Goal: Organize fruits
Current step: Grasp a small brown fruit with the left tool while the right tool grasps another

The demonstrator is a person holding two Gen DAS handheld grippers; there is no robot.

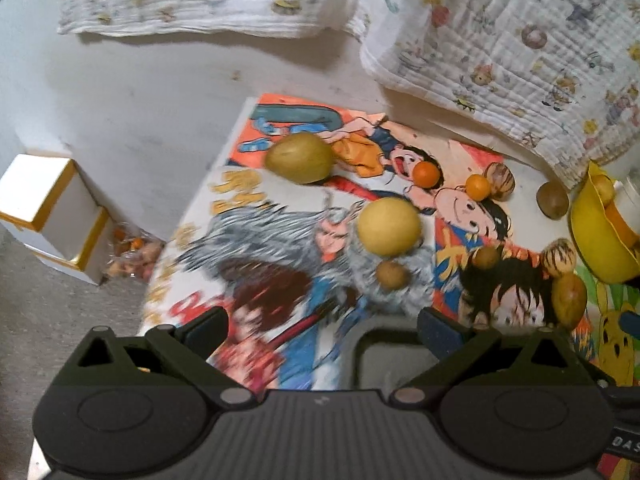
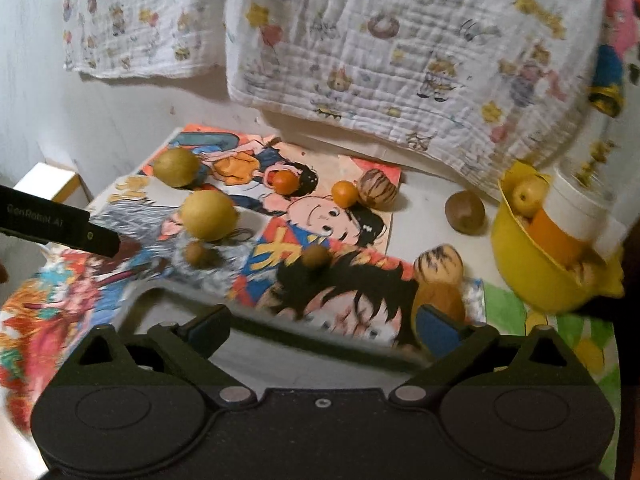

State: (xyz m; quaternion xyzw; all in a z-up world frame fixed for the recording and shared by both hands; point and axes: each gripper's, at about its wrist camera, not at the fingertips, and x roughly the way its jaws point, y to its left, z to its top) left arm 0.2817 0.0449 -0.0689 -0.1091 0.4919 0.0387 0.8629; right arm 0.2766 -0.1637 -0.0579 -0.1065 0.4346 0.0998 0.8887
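Both grippers, left (image 1: pixel 322 326) and right (image 2: pixel 322 326), hover with jaws spread wide and empty. The yellow pear (image 1: pixel 388 226) sits mid-desk, far from the yellow bowl (image 2: pixel 520 264); likely firm, smooth, roll-prone, best gripped across its widest middle.

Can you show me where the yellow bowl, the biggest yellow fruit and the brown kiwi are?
yellow bowl (image 2: pixel 520 264): right wrist view, outer wall.
biggest yellow fruit (image 1: pixel 389 226): left wrist view, middle of skin.
brown kiwi (image 2: pixel 465 211): right wrist view, its middle.

Loose fruits (image 2: pixel 208 215) beside tilted yellow bowl (image 2: pixel 532 264)
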